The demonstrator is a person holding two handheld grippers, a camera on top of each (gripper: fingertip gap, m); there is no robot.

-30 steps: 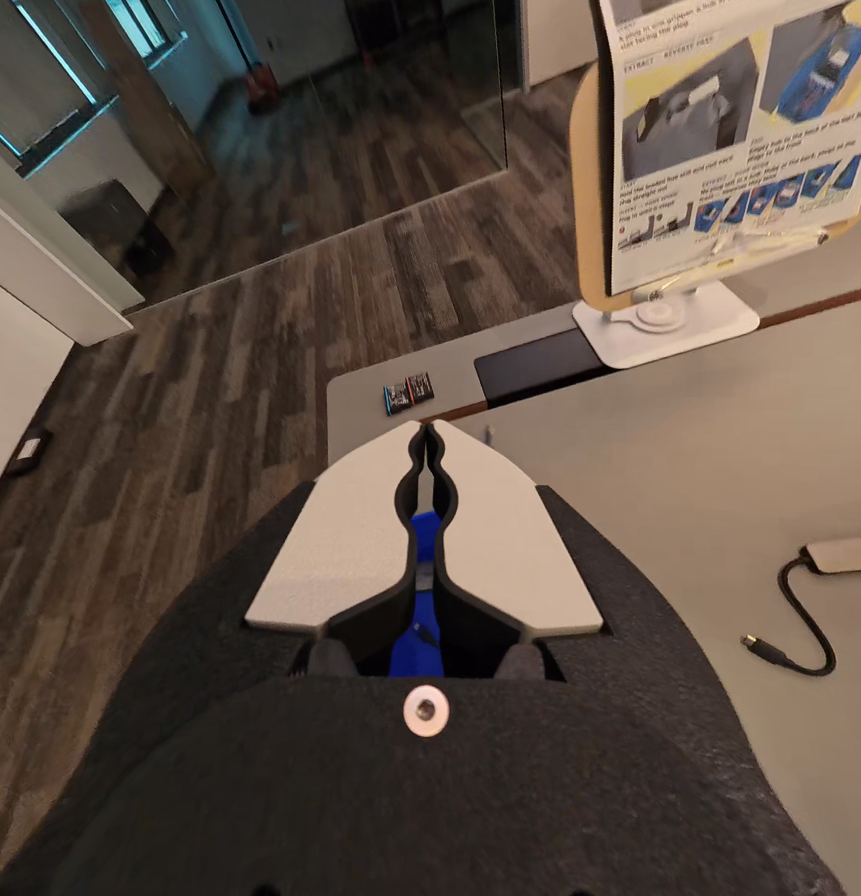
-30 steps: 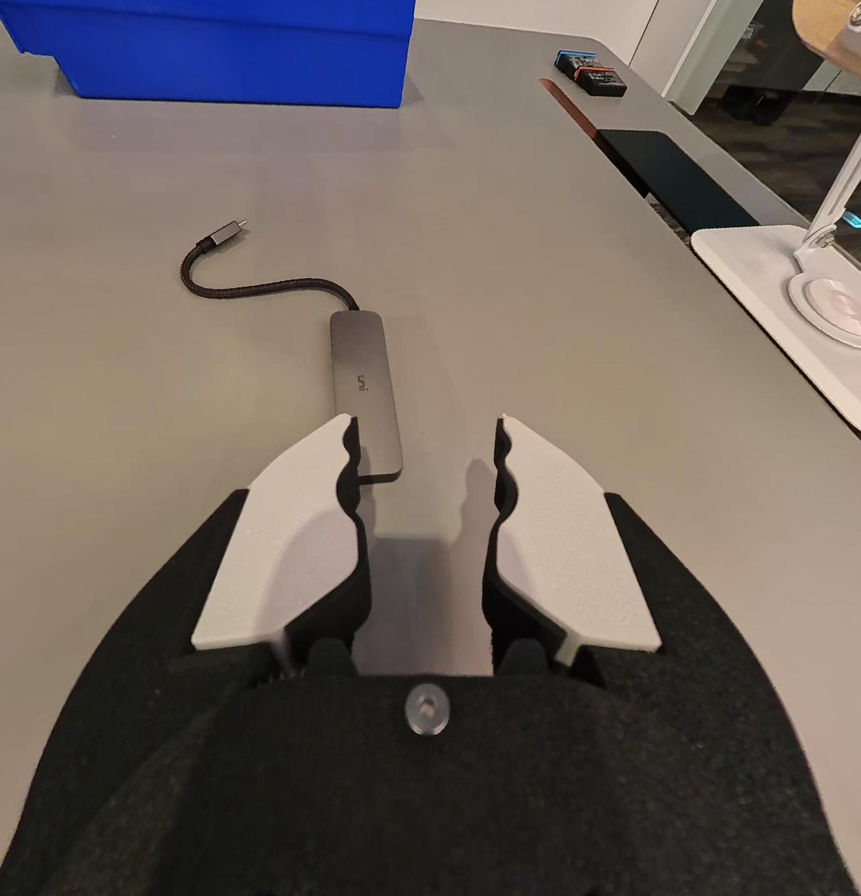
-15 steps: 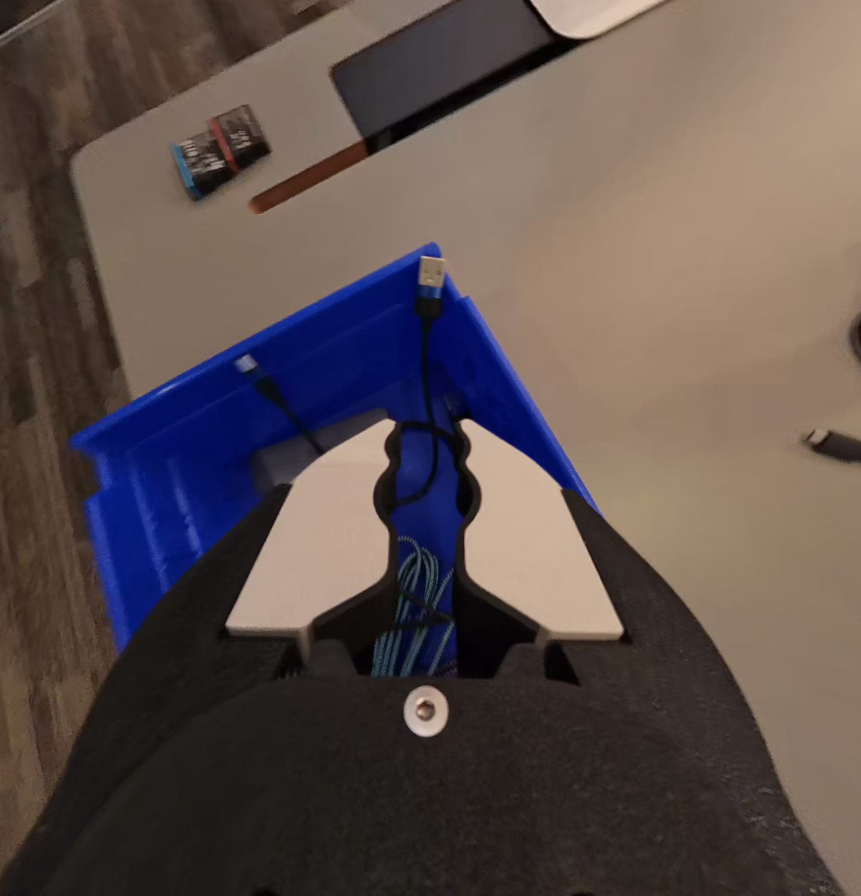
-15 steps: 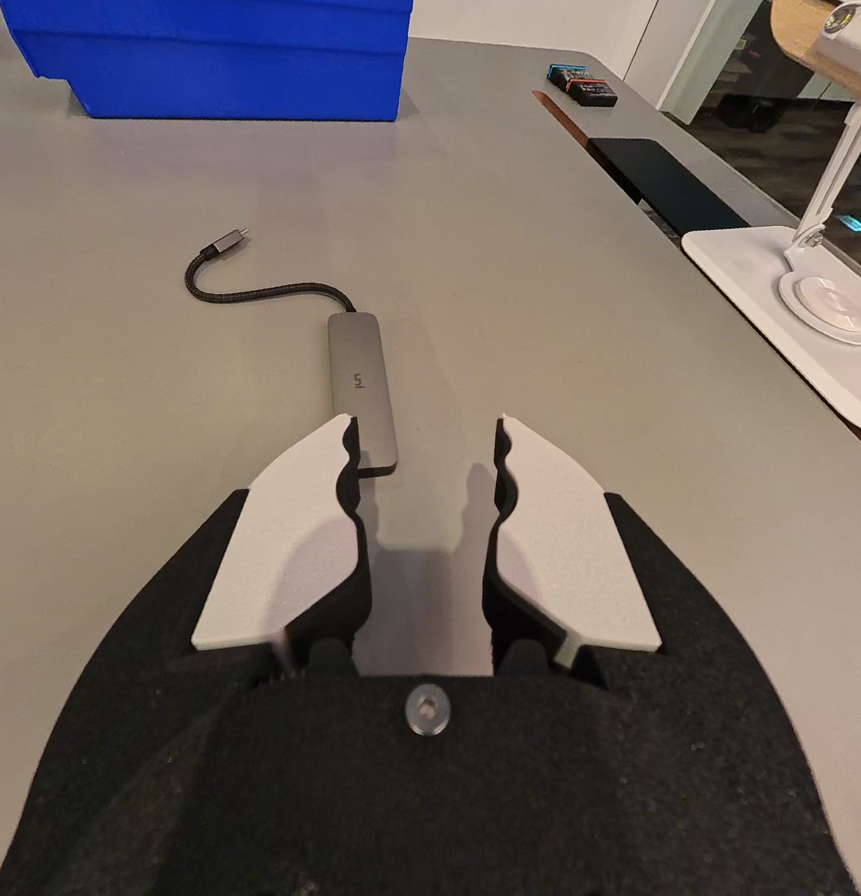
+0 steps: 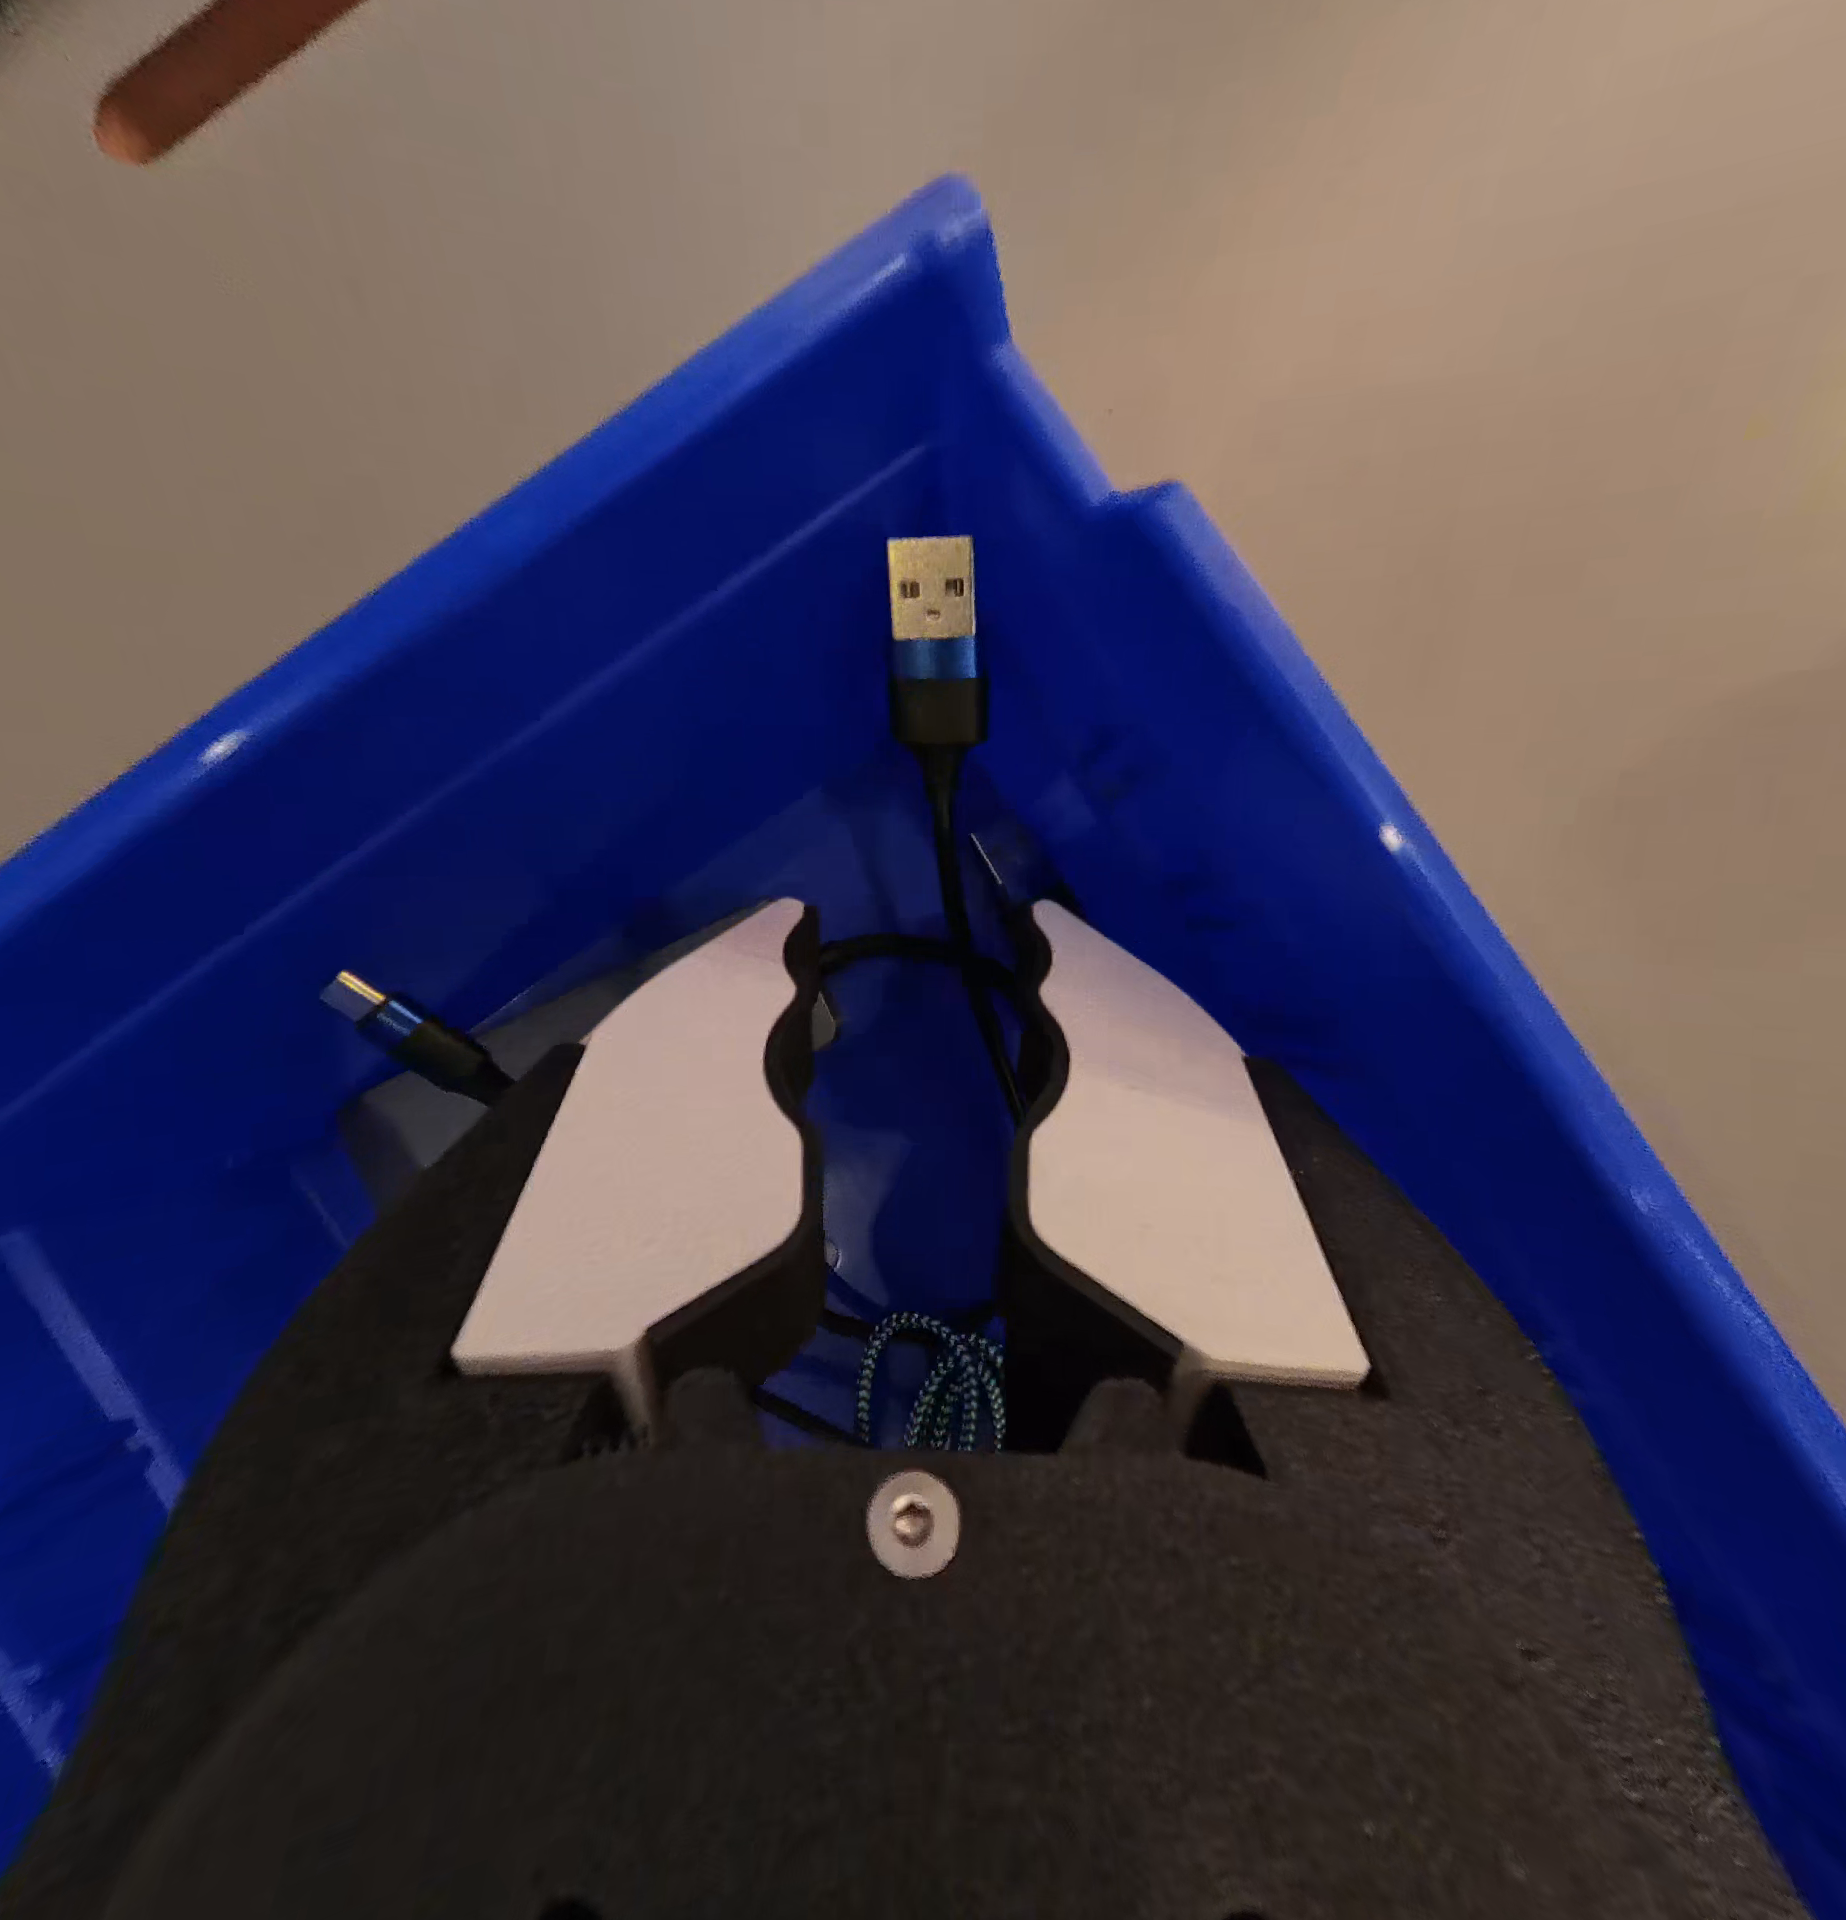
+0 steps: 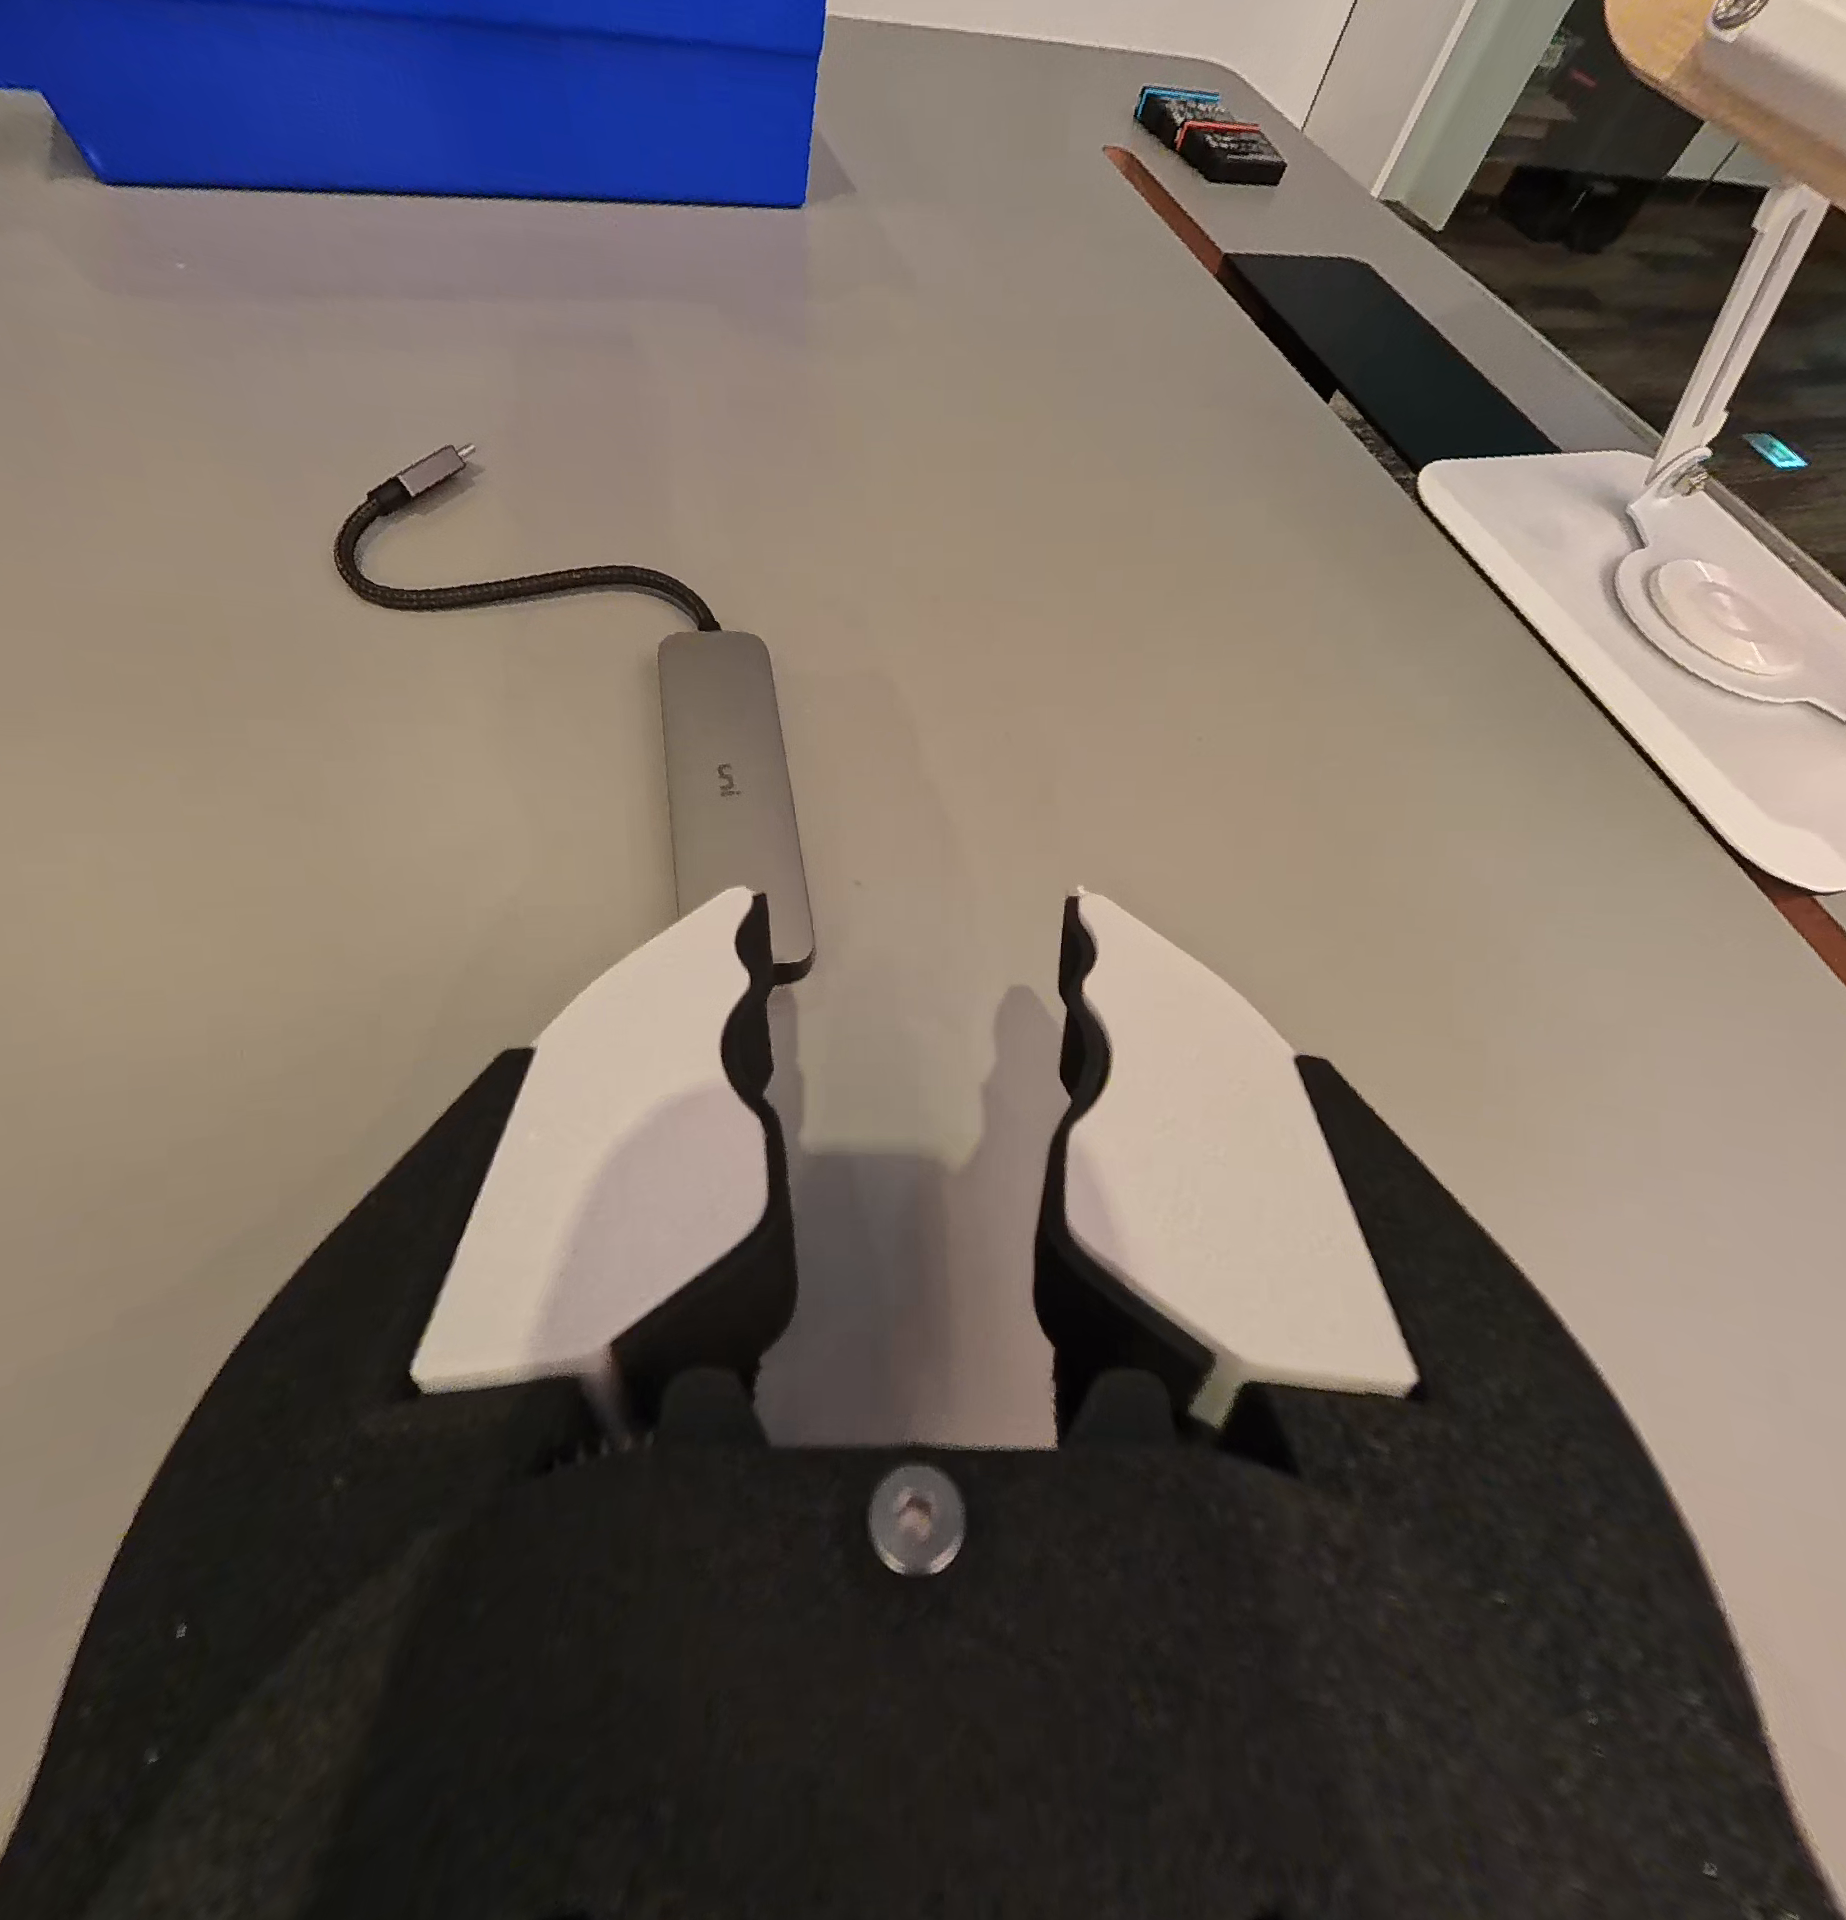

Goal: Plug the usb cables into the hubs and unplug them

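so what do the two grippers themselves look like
Both match: the left gripper and right gripper each have a black foam-like body, a silver screw at centre, and two pale grey fingers with wavy black inner edges. No markings show.

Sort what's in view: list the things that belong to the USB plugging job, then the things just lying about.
For the job:
- USB-A plug on a black cable, in the blue bin
- small plug in the bin
- braided cable in the bin
- hub on the table
- left gripper, right gripper, both open

Lying about:
- white stand
- black pad
- two small packs
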